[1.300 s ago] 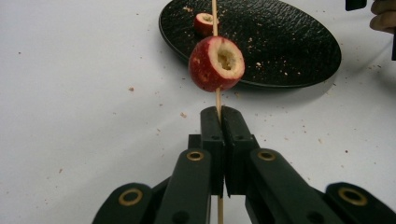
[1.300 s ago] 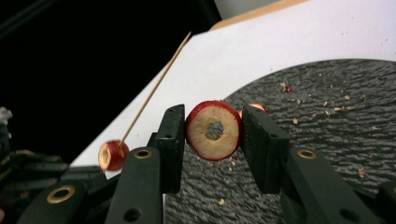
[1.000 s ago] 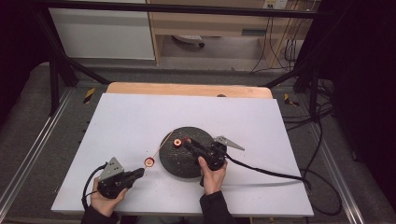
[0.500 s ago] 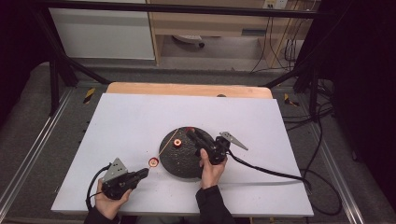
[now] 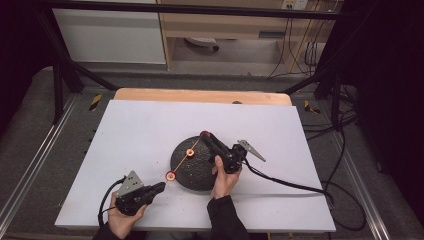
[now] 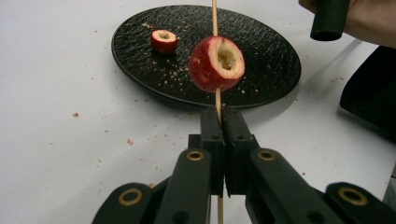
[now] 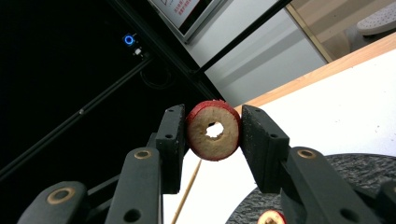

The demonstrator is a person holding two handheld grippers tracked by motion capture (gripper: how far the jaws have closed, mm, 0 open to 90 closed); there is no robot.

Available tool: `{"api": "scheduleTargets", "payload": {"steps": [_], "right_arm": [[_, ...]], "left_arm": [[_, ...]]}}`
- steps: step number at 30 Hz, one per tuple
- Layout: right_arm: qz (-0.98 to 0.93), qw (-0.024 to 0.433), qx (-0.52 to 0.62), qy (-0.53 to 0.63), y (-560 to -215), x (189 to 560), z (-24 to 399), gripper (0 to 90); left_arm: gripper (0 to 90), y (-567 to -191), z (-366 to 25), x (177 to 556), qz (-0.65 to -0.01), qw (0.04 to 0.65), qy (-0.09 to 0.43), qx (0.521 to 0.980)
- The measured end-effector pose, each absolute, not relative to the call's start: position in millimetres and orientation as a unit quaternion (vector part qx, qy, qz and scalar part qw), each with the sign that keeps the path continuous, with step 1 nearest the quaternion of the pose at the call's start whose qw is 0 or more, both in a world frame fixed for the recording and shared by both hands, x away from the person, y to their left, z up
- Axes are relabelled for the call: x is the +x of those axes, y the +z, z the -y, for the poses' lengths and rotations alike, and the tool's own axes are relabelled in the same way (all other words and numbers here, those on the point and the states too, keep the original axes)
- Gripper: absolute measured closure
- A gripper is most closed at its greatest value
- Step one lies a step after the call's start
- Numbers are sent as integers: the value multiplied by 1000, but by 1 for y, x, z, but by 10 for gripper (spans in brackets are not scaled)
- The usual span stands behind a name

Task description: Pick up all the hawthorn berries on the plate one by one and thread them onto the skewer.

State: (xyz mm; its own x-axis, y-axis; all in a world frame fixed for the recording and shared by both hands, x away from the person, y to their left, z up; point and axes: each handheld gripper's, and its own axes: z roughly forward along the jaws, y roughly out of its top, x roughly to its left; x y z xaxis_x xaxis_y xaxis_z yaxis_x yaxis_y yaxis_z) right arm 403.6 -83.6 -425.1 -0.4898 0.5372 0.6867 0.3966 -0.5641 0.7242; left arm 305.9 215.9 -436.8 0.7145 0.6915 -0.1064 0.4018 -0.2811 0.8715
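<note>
Threading is the work here: the left gripper (image 6: 219, 116) has its jaws together on the lower end of a thin skewer (image 6: 215, 14), and one cored red fruit (image 6: 217, 64) already sits on the stick just above the jaws. In the high view the skewer (image 5: 192, 150) runs from the left gripper (image 5: 159, 187) toward about 1 o'clock, across the black plate (image 5: 192, 175), so its long axis points at the right gripper (image 5: 206, 136). The right gripper (image 7: 212, 133) is clamped on a second fruit ring (image 7: 214, 130), one pad on each red side, with the hole facing its camera. The free tip lies near this ring; I judge the hole must line up with the stick's axis before pushing. Another fruit piece (image 6: 164, 41) rests on the plate (image 6: 261, 51), at about 11 o'clock from the skewered one.
</note>
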Motion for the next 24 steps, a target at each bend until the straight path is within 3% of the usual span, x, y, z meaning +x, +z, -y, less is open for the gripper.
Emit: {"api": "scheduleTargets", "payload": {"steps": [24], "right_arm": [[-449,32,500,740,-427,403,82,616]], "left_arm": [[883,-437,-210,305,-342,491,148,787]]}}
